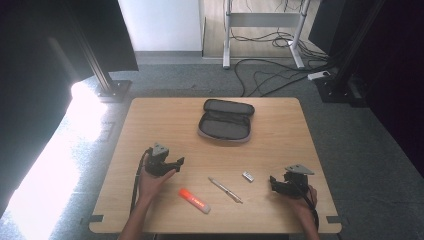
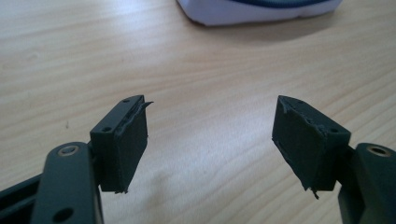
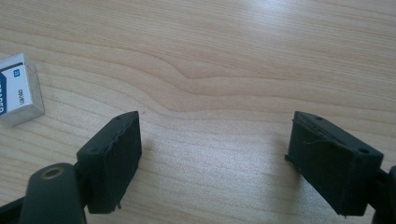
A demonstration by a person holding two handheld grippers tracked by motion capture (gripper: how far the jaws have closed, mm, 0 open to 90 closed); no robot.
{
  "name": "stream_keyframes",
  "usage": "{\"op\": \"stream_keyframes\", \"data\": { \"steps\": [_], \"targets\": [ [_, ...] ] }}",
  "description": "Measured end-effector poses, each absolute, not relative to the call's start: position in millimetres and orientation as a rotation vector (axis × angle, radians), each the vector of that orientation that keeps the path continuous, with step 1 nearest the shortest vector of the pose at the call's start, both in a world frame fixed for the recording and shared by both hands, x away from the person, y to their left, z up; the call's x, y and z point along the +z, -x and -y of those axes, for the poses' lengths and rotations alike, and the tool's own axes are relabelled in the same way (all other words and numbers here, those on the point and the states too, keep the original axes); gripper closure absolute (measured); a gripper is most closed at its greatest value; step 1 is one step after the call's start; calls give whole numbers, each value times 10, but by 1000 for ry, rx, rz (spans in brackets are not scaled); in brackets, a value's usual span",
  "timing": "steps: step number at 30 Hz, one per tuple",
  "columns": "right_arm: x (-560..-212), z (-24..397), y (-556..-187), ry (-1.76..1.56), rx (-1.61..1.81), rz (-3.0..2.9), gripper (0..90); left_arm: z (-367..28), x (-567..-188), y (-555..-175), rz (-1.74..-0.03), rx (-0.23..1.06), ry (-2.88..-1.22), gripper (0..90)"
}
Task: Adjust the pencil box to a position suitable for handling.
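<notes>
Light wooden table point(image 1: 150, 120): open grey zip pencil case point(image 1: 226, 121) at back; orange highlighter point(image 1: 194, 200), silver pen point(image 1: 225, 189), small white eraser point(image 1: 248, 176) lie between left gripper point(image 1: 179, 161) and right gripper point(image 1: 272, 182), both wide open, empty.

Small white rectangular eraser in a card sleeve point(image 3: 17, 91), at the left edge of the right gripper view: blue printed letters run sideways, cut off by the frame, reading roughly "RASER"; beside them smaller print, maybe "USVO", not sure; a small blue square logo sits at its far end, unreadable. Orange highlighter pen with a white cap point(image 1: 194, 200), near side of the table: dark marking on its barrel, too small to read.
</notes>
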State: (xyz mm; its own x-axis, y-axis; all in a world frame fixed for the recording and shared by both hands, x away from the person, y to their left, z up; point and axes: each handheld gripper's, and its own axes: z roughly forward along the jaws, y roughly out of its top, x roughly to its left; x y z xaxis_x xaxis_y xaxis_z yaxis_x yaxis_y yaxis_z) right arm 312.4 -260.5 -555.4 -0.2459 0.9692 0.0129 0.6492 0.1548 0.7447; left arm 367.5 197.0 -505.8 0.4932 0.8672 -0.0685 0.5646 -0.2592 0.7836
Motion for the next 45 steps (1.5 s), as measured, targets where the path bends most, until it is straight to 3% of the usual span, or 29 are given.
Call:
{"op": "stream_keyframes", "data": {
  "steps": [13, 45],
  "targets": [
    [-5554, 2600, -3113, -1541, 885, -1954, 173, -1923, -4892, -3870, -1185, 518, -1925, 286],
    [-5554, 2591, -3091, -1549, 885, -1943, 185, -1838, -4901, -4457, -1269, 384, -1865, 312]
  ]
}}
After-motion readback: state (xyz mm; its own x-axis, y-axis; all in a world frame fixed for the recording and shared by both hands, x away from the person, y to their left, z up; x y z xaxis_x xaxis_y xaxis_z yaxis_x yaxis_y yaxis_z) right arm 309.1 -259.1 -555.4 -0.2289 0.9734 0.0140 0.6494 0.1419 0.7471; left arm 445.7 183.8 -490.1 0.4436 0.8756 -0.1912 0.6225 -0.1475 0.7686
